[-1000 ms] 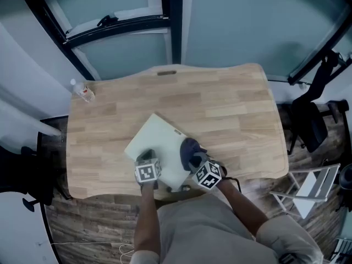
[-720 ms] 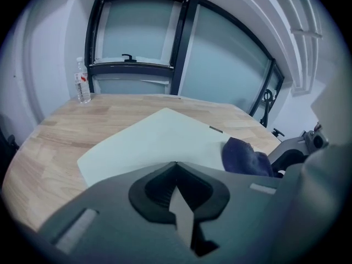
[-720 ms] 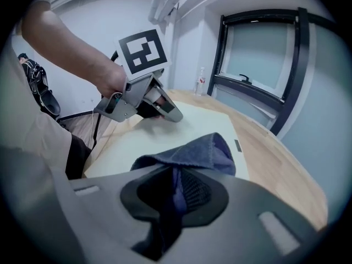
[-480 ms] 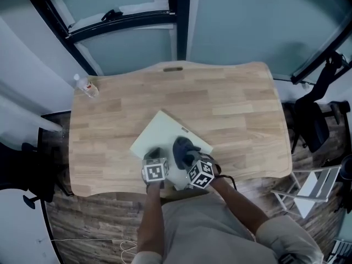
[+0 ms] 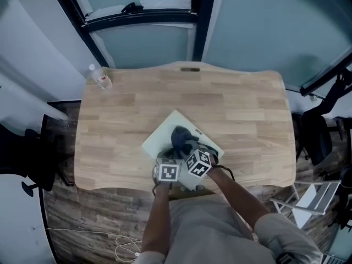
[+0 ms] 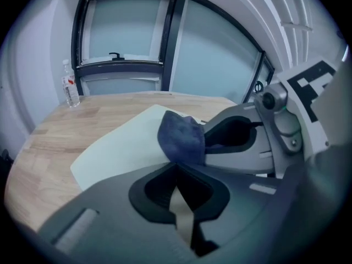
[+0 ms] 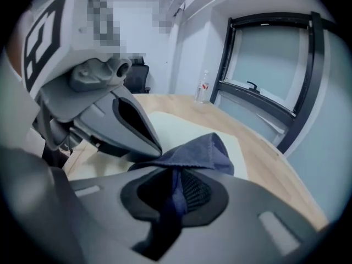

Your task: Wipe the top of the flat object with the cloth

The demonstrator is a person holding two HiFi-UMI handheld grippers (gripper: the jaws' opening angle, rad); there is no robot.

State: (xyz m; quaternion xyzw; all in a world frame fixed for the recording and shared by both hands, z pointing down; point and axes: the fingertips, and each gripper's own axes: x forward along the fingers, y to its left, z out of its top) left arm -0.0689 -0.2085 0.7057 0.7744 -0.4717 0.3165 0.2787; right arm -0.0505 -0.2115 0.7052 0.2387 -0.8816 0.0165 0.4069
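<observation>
Both forearms reach forward from the person's body and converge. The left claw [image 6: 177,168] and right claw [image 7: 175,175] sit side by side over the near corner of the flat white board [image 5: 162,136], their marker cubes almost touching. The right claw is clenched on the dark blue cloth [image 7: 203,153]. One fold is pinched between its jaws, and the rest is bunched just ahead of its tips on the board's top. The left claw's jaws are drawn together with only a thin pale slit between them, gripping nothing; the cloth sits just ahead of it and slightly right. Whether this claw presses on the board cannot be told. The board lies askew on a light wooden table [image 5: 126,114]. Far ahead and left of both claws, a clear water bottle [image 5: 100,77] stands at the table's far corner. Beyond the table rise dark-framed glass panels [image 5: 165,15]. A dark chair [image 5: 313,133] stands well off to the right claw's right, on a wood-plank floor [image 5: 88,219].
</observation>
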